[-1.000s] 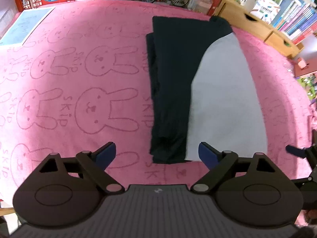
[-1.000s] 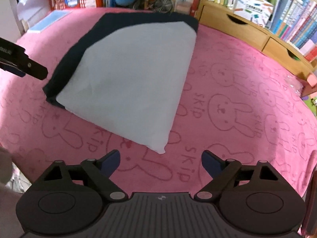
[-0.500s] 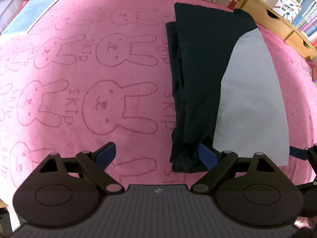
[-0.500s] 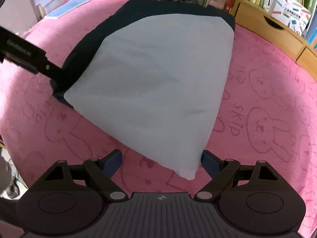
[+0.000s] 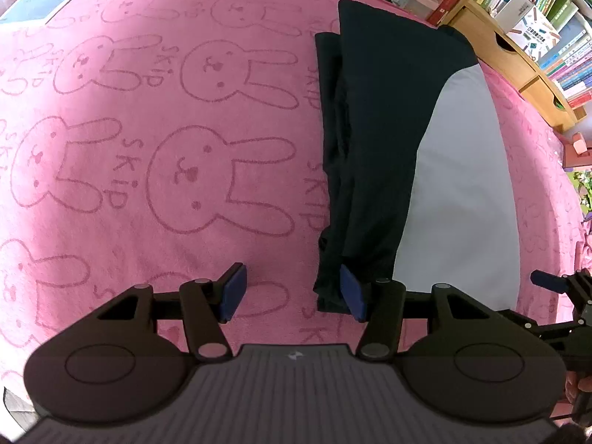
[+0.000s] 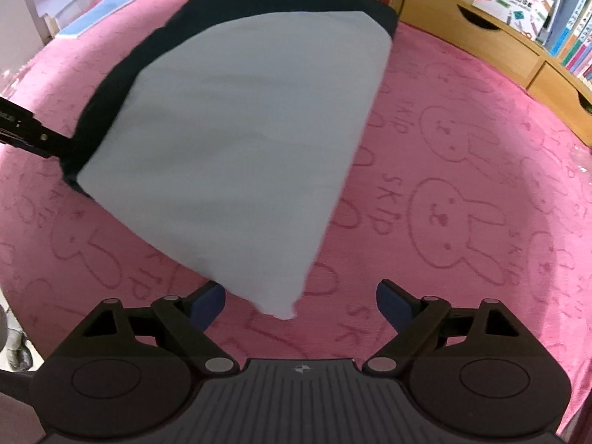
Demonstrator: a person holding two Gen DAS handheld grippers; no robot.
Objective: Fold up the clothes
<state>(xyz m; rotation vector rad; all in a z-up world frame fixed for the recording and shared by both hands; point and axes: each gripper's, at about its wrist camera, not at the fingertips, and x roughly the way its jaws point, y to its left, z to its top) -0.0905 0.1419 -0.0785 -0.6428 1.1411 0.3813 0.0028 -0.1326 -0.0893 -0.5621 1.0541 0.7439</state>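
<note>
Closest in the left wrist view, the left tool is closing, but its pads are not yet pressed on anything. One blue pad sits right at the near dark corner of the garment, and the other pad is over the bare pink cloth beside it. It cannot be told whether that pad is on top of the dark edge or only in front of it. For a good pinch, the whole stack of dark layers at that corner should be caught, not only the top one, so the tool is best pushed a little further over the edge before it is shut. In the right wrist view, the right tool is wide apart and nothing is held in it. The pale pointed corner of the garment lies between its pads, close to the left one, and is not touched. That corner is thin and soft, so it should be taken well inside the pads and not just at the tip. Both near corners are probably meant to be lifted together and carried over to the far end, so both should be gripped before anything is raised, and they should be raised evenly so the fold stays straight. Further off, the garment lies flat on the bench, dark on one side and pale grey on the other. Behind it, at the far edge, a wooden drawer box and rows of books can be seen.
</note>
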